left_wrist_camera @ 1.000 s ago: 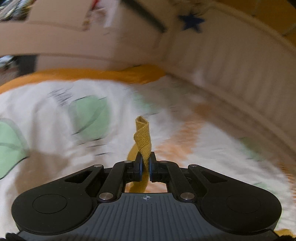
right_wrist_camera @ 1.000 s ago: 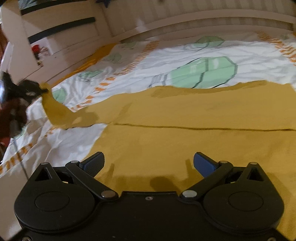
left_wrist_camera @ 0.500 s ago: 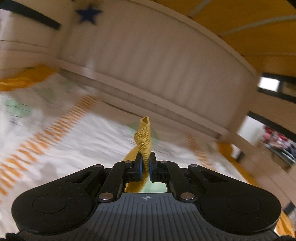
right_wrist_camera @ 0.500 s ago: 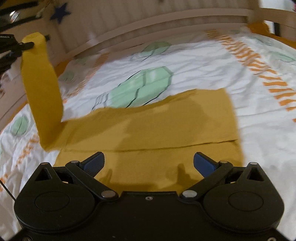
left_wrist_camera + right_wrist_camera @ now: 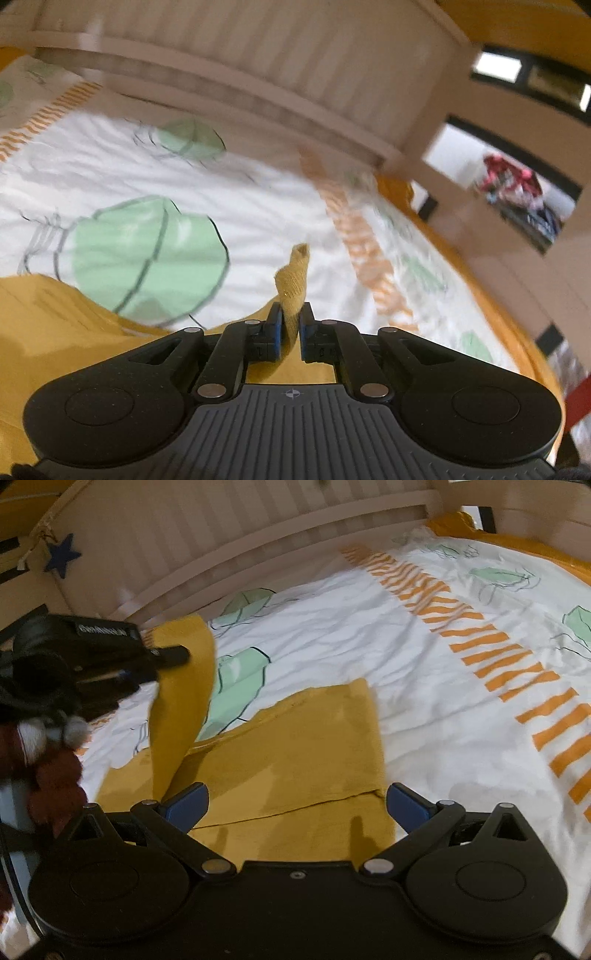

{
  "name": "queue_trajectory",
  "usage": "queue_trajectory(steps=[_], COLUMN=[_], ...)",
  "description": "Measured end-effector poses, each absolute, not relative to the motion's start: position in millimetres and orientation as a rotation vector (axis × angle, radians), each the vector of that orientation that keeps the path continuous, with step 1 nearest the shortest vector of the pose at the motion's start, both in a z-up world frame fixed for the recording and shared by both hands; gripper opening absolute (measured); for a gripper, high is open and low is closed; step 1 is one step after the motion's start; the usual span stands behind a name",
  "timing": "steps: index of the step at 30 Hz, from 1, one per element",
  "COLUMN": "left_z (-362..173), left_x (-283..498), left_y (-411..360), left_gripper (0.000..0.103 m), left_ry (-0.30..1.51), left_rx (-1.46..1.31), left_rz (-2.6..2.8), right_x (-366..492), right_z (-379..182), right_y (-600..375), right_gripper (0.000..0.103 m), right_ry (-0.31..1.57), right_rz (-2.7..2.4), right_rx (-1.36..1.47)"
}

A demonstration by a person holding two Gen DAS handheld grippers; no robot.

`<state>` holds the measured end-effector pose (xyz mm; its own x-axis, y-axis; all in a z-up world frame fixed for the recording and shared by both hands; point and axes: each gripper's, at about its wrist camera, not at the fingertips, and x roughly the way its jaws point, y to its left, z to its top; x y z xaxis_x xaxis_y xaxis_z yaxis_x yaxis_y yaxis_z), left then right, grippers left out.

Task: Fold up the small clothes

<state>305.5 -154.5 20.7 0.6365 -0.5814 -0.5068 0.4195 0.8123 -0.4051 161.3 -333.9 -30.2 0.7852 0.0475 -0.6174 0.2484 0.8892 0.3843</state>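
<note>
Mustard garment [image 5: 295,753] lies partly folded on bed [image 5: 424,709]; left gripper [image 5: 290,328] fingers just opening, strip end between them, last flap unlaid; right gripper [image 5: 297,805] wide open, empty, hovering over garment.

garment [image 5: 295,753]: mustard yellow | sheet [image 5: 424,686]: white, mint-green shapes, orange stripes | star [image 5: 62,555]: navy | pads [image 5: 186,801]: blue

A: What lies ahead?
B: A mustard garment [image 5: 303,746] on the bedsheet [image 5: 424,686]; the right gripper [image 5: 295,805] gapes empty above it
A: And left?
B: The left gripper [image 5: 173,653] lifts its sleeve [image 5: 181,701]
</note>
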Motion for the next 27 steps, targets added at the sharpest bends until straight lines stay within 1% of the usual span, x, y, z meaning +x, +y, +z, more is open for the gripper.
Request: queue_trajectory(steps=[1, 2, 5, 7, 9, 13, 17, 21, 27], left_z=[21, 19, 24, 31, 38, 45, 48, 42, 14], left_x=[303, 302, 296, 291, 287, 279, 273, 268, 265], left_y=[-155, -155, -155, -158, -159, -176, -176, -155, -97], left_gripper=[0.021, 0.025, 0.027, 0.034, 0.038, 0.039, 0.039, 0.039, 0.039], left_ry=[0.671, 0.668, 0.640, 0.623, 0.603, 0.579, 0.570, 0.611, 0.703], left_rx=[-0.252, -0.251, -0.256, -0.245, -0.231, -0.217, -0.189, -0.155, -0.062], left_rz=[-0.587, -0.597, -0.638, -0.654, -0.677, -0.712, -0.713, -0.641, -0.395], right_x=[162, 162, 162, 162, 163, 165, 164, 163, 164], right_z=[-32, -33, -36, -38, -40, -44, -45, -44, -47], right_y=[-335, -335, -334, -332, -331, -332, -334, -334, -332], right_gripper=[0.102, 0.102, 0.102, 0.102, 0.102, 0.102, 0.102, 0.102, 0.102], right_ry=[0.669, 0.673, 0.684, 0.690, 0.698, 0.708, 0.708, 0.706, 0.696], right_rz=[-0.116, -0.119, -0.126, -0.129, -0.130, -0.133, -0.138, -0.138, -0.126], right_rx=[0.473, 0.473, 0.467, 0.463, 0.461, 0.467, 0.476, 0.480, 0.473])
